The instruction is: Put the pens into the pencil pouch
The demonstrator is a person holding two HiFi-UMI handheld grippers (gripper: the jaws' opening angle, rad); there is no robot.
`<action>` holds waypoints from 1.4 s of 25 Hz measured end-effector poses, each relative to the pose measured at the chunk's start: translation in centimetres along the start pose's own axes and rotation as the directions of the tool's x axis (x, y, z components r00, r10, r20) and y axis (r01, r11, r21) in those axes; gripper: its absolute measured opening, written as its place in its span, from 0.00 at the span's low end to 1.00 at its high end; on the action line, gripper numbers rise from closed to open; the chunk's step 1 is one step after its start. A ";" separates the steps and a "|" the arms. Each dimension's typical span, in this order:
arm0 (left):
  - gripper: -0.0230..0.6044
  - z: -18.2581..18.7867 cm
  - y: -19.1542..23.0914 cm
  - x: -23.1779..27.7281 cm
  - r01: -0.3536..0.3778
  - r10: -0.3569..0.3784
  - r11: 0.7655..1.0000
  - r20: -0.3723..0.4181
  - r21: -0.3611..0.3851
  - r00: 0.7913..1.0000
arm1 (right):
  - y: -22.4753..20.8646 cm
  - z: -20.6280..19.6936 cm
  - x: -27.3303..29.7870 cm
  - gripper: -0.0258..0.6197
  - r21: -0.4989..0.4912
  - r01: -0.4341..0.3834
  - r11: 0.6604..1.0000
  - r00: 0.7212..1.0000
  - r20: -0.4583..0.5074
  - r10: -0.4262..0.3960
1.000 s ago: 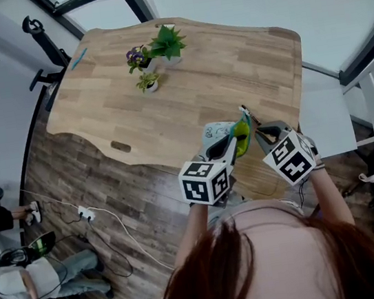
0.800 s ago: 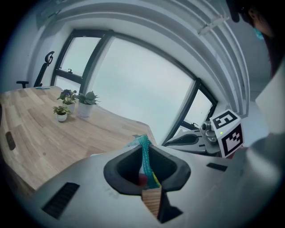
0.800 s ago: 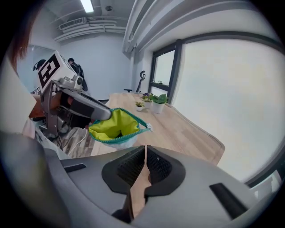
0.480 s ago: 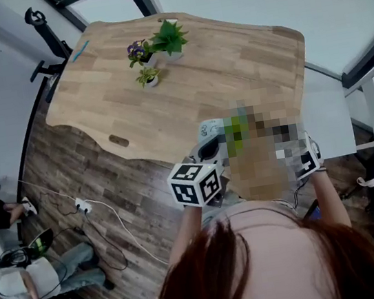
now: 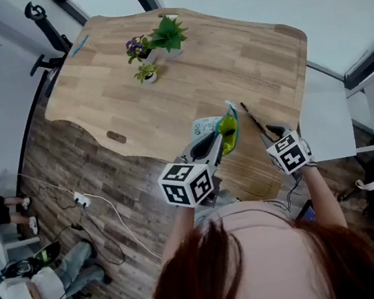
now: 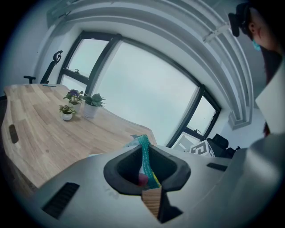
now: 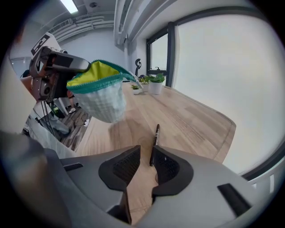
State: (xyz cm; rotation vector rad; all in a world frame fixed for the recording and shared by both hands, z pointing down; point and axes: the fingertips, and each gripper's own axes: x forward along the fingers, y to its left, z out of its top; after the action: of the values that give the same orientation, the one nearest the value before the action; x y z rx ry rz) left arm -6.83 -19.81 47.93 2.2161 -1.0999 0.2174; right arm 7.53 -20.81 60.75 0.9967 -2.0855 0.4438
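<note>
The left tongs are pinching the pencil pouch by its teal zipper edge; in the left gripper view the zipper strip runs up out of the narrow gap between the 2 pads. The pouch hangs in the air above the near part of the bench, clear of the wood. Its mouth gapes open and shows a yellow-green lining, and its white checked body sags below.

The right tongs are low over the bench, just right of the pouch and pointing steeply down. Their jaws have just been opening and now stand spread. 1 dark pen lies flat on the wood. Its near end sits between the jaws, close against the right-hand pad, and the rest points away toward the far edge. The pads do not press on it. In the head view the pen lies just right of the hanging pouch.

Toward the far end of the bench, 3 small potted plants stand close together, well apart from the pouch and pen. Beside the bench, on the plank floor, lies a white power strip with its cable.
</note>
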 end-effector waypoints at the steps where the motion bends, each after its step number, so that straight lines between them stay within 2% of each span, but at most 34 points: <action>1: 0.10 0.0 0.1 0.0 -0.002 0.002 1.000 -0.001 -0.001 1.000 | 0.0 -0.3 0.5 0.16 0.000 -0.004 1.000 1.000 -0.008 0.004; 16: 0.10 0.0 1.0 0.5 -0.040 0.039 0.999 -0.023 -0.004 0.999 | -0.6 -4.5 4.9 0.17 0.066 -0.006 0.998 0.990 -0.140 0.015; 23: 0.10 0.1 1.2 0.2 -0.051 0.051 0.999 -0.014 -0.003 0.999 | -0.6 -4.4 5.1 0.10 0.125 -0.005 0.992 0.994 -0.108 0.018; 35: 0.10 -0.2 1.6 -0.7 -0.072 0.073 0.997 0.010 -0.009 0.997 | -0.6 -2.6 2.5 0.09 0.084 0.007 0.996 1.000 -0.014 -0.006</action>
State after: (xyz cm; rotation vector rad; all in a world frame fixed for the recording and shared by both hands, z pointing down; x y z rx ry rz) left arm -8.48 -19.93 48.56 2.1739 -1.1859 0.2321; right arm 8.28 -20.93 64.30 1.0456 -2.0651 0.5379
